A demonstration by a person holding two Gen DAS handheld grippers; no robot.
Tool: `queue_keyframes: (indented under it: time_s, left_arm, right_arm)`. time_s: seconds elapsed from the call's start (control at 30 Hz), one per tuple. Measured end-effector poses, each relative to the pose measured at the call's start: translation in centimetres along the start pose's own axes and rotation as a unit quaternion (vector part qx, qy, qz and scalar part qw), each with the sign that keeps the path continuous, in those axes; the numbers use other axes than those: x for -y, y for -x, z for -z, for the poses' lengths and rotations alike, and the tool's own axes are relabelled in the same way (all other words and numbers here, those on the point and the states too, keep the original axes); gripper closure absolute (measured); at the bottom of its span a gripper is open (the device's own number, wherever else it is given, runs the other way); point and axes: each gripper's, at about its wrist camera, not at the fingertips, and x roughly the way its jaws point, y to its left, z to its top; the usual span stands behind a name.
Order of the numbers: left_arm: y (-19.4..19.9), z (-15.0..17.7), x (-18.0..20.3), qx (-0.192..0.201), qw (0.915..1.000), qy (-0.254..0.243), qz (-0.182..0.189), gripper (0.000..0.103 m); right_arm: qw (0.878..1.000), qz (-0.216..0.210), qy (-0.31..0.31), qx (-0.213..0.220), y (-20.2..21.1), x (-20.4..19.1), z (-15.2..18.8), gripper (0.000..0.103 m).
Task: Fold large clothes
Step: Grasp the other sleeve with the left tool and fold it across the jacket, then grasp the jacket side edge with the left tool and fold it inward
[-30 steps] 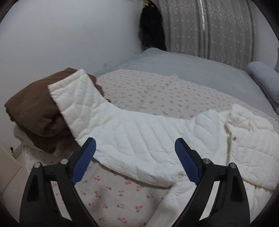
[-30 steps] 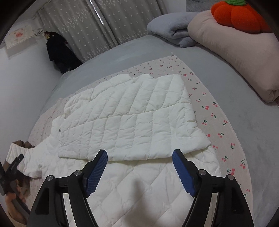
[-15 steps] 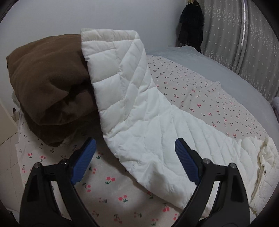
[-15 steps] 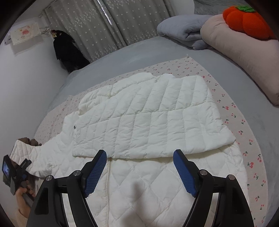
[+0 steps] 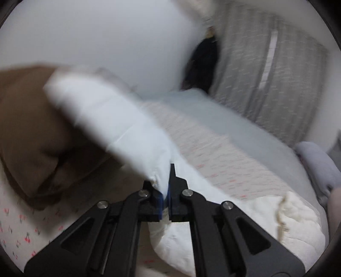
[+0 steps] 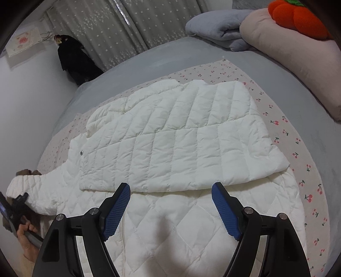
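Note:
A white quilted jacket [image 6: 170, 138] lies spread on a cherry-print sheet [image 6: 279, 127], its far half folded over the near half. One sleeve [image 5: 119, 119] reaches left onto a brown blanket [image 5: 32, 127]. My left gripper [image 5: 165, 187] is closing on this sleeve; its pads pinch the white fabric near the cuff end. The left wrist view is motion-blurred. In the right wrist view the left gripper [image 6: 16, 204] and a hand [image 6: 23, 236] show at the sleeve end. My right gripper [image 6: 170, 211] hovers open over the jacket's near half, holding nothing.
A grey folded blanket [image 6: 215, 25], a pink quilt [image 6: 298, 64] and an orange plush [image 6: 296, 15] sit at the bed's far right. A dark garment [image 6: 72, 57] hangs by the curtain [image 6: 127, 27]. The wall runs along the left.
The left gripper went from wide open to shut on the sleeve, and its view swung and blurred. The right gripper barely moved and stays open over the jacket.

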Motion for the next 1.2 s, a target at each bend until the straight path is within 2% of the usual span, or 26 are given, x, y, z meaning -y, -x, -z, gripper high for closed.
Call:
queue_keyframes:
  time_s: [0.07,0.13,0.17,0.23,0.33,0.37,0.43,0.5,0.57,0.6,0.63,0.67,0.7,0.8,0.87,0.93,1.03,1.1,1.2]
  left_arm:
    - [2.5,-0.6,3.9,0.029,0.9969,-0.053,0.05,0.099]
    - [4.6,-0.4,8.1,0.056,0.9879,-0.115,0.088,0.099]
    - [5.7,-0.1,10.6,0.066,0.9808,-0.149,0.107,0.099]
    - [7.2,0.9,15.7,0.069,0.9626,-0.212,0.155,0.099]
    - [9.0,4.3,23.0,0.049,0.9239,-0.309,0.22,0.099]
    - [9.4,6.2,25.3,0.034,0.9074,-0.341,0.243,0.098]
    - [9.2,9.6,28.3,-0.009,0.8799,-0.386,0.278,0.097]
    - [7.9,13.3,30.1,-0.069,0.858,-0.411,0.301,0.096]
    - [6.3,17.6,30.5,-0.155,0.8387,-0.417,0.314,0.089]
    - [5.0,19.6,30.3,-0.207,0.828,-0.415,0.315,0.076]
    - [3.2,21.9,30.0,-0.273,0.8122,-0.415,0.306,0.054]
    - [3.1,23.2,29.6,-0.282,0.8103,-0.414,0.304,0.053]
    - [3.5,23.0,29.0,-0.269,0.8155,-0.4,0.321,0.053]
    - [3.8,21.1,28.2,-0.326,0.8188,-0.345,0.323,0.048]
    - [5.1,19.5,27.3,-0.354,0.8139,-0.324,0.328,0.041]
    - [6.7,18.2,25.9,-0.351,0.8128,-0.321,0.336,0.035]
    - [7.6,16.1,23.5,-0.335,0.8265,-0.31,0.329,0.034]
    - [6.8,14.9,21.3,-0.313,0.8454,-0.286,0.325,0.034]
    - [5.2,13.1,18.9,-0.285,0.8747,-0.262,0.292,0.034]
  right_arm:
    - [1.0,-0.011,-0.017,-0.004,0.1,0.7,-0.3,0.022]
    - [0.999,-0.021,-0.029,-0.007,0.2,1.1,-0.5,0.022]
    - [0.999,-0.024,-0.034,-0.007,0.3,1.2,-0.7,0.022]
    - [0.999,-0.03,-0.043,-0.005,0.6,1.6,-0.9,0.022]
    - [0.998,-0.04,-0.055,-0.004,0.9,2.2,-1.1,0.022]
    - [0.997,-0.043,-0.058,-0.004,1.0,2.4,-1.1,0.022]
    - [0.997,-0.047,-0.067,-0.004,1.2,3.0,-1.2,0.022]
    - [0.996,-0.047,-0.073,-0.002,1.5,3.6,-1.3,0.022]
    - [0.996,-0.042,-0.074,0.0,1.7,4.0,-1.5,0.022]
    - [0.997,-0.037,-0.073,0.0,1.8,4.2,-1.5,0.022]
    - [0.997,-0.034,-0.071,0.0,1.8,4.3,-1.5,0.022]
    - [0.997,-0.03,-0.07,0.0,1.9,4.4,-1.5,0.022]
    - [0.997,-0.027,-0.068,0.0,1.9,4.5,-1.5,0.022]
    - [0.998,-0.03,-0.063,0.002,2.2,4.2,-1.6,0.022]
    - [0.998,-0.038,-0.053,0.007,2.4,3.7,-1.6,0.022]
    - [0.998,-0.043,-0.042,0.008,2.4,2.8,-1.5,0.022]
    - [0.998,-0.06,-0.025,0.006,2.0,1.1,-1.2,0.022]
    - [0.997,-0.071,-0.002,0.008,1.8,-0.7,-0.9,0.022]
    - [0.995,-0.076,0.06,0.018,1.6,-4.2,-0.1,0.022]
